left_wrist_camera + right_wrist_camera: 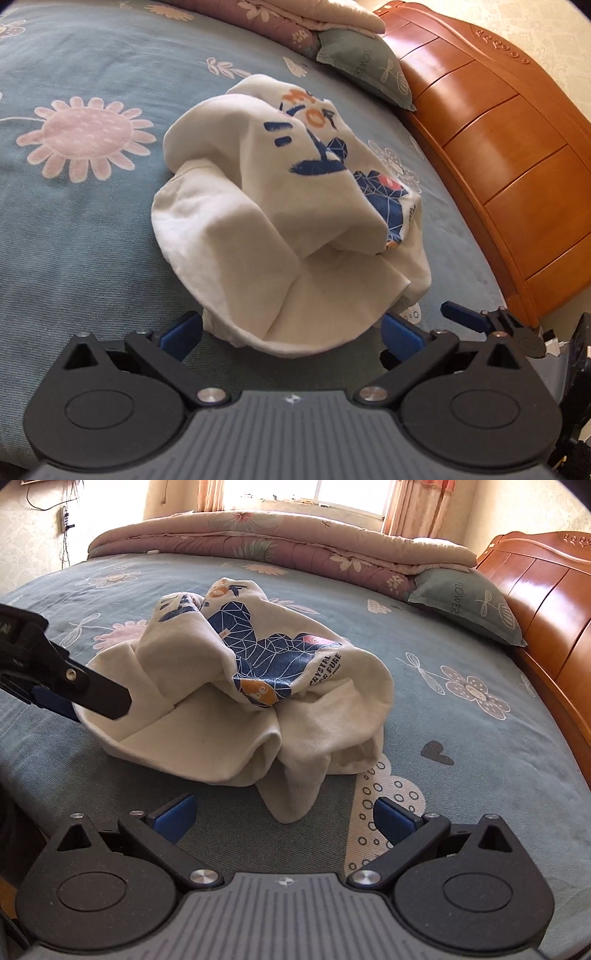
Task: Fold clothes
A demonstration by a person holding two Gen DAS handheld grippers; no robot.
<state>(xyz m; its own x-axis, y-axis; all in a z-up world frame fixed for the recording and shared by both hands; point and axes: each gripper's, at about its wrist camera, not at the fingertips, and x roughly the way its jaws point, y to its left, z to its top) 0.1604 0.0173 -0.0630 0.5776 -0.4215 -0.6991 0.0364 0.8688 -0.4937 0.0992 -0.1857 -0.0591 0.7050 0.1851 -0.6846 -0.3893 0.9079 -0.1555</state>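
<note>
A crumpled white sweatshirt (280,206) with a blue and orange print lies in a heap on the blue floral bedsheet (74,221). My left gripper (291,332) is open, its blue pads on either side of the garment's near hem, which bulges between them. In the right wrist view the sweatshirt (236,701) sits just ahead. My right gripper (284,814) is open and empty, with a ribbed cuff (295,797) lying between its pads. The left gripper also shows there (92,701), at the garment's left edge. The right gripper's fingers (465,317) show at the right of the left wrist view.
A folded pink quilt (277,539) lies along the far side of the bed. A grey-green pillow (469,602) rests by the wooden headboard (546,602) on the right. A curtained window (347,498) is behind the bed.
</note>
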